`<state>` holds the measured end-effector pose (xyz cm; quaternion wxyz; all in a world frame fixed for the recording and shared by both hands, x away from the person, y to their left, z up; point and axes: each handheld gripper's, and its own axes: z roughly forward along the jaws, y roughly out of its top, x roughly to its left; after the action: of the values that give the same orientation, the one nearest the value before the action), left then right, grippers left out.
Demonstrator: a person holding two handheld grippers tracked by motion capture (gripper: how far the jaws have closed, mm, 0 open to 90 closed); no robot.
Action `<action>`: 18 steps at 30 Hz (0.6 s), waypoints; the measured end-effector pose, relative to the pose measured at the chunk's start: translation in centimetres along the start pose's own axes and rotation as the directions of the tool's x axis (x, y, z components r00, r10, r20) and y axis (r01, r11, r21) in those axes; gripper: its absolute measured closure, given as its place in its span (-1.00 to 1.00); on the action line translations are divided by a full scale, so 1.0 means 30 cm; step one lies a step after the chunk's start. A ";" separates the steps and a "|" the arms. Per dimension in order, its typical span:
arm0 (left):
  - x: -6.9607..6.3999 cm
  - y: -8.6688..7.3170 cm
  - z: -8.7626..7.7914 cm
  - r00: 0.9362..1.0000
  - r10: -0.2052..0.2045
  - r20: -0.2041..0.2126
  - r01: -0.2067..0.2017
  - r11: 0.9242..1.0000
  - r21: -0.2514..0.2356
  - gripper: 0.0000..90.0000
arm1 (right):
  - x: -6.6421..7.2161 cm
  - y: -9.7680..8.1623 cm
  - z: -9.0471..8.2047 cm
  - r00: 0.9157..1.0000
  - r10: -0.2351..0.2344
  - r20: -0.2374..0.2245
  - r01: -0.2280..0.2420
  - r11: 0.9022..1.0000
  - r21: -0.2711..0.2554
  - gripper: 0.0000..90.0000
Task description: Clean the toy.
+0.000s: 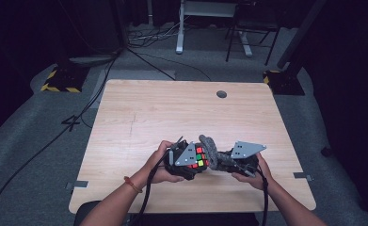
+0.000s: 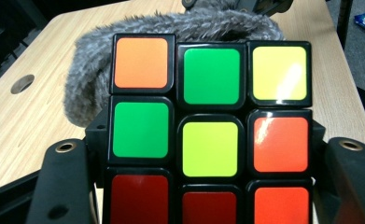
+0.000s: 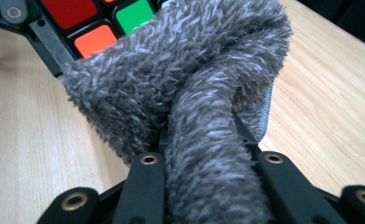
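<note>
I have a puzzle cube [image 2: 210, 135] clamped in my left gripper [image 1: 187, 162], its two black jaws pressed against the cube's sides, and a grey fuzzy cloth [image 3: 194, 93] pinched between the jaws of my right gripper [image 1: 228, 162]. Both sit just above the table [image 1: 181, 108], near the middle of its near edge. The cloth is pressed against the cube's far side, bunched up and curling over its top edge, so I judge I am partway through wiping the cube. In the left gripper view the face toward me shows orange, green, yellow, light green and red squares. My next move, I think, calls for dragging the cloth across a face while the left gripper keeps the cube steady, then turning the cube to bring up another side. My left hand [image 1: 160, 162] wraps its gripper from the left, my right hand [image 1: 254, 172] from the right, the forearms angling inward so the two grippers point at each other.
</note>
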<state>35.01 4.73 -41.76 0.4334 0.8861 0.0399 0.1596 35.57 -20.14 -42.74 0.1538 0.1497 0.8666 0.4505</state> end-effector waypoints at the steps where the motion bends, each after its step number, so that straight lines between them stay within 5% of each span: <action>1: 0.000 0.000 0.000 1.000 0.001 0.007 -0.001 1.000 0.001 -0.26 | 0.005 0.002 -0.003 1.000 -0.002 -0.005 0.002 1.000 -0.021 0.63; 12: -0.001 0.006 -0.014 1.000 0.003 0.006 -0.003 1.000 -0.023 -0.27 | 0.019 0.024 -0.033 1.000 0.007 -0.015 -0.008 0.997 -0.081 0.63; 18: -0.019 0.014 0.012 0.999 0.035 -0.022 -0.034 0.999 0.036 -0.27 | 0.032 0.034 -0.049 1.000 -0.027 0.004 0.028 0.996 -0.084 0.63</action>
<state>34.57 4.09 -41.78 0.4144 0.8923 0.0322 0.1761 34.23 -20.26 -41.23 0.1675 0.1318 0.8487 0.4840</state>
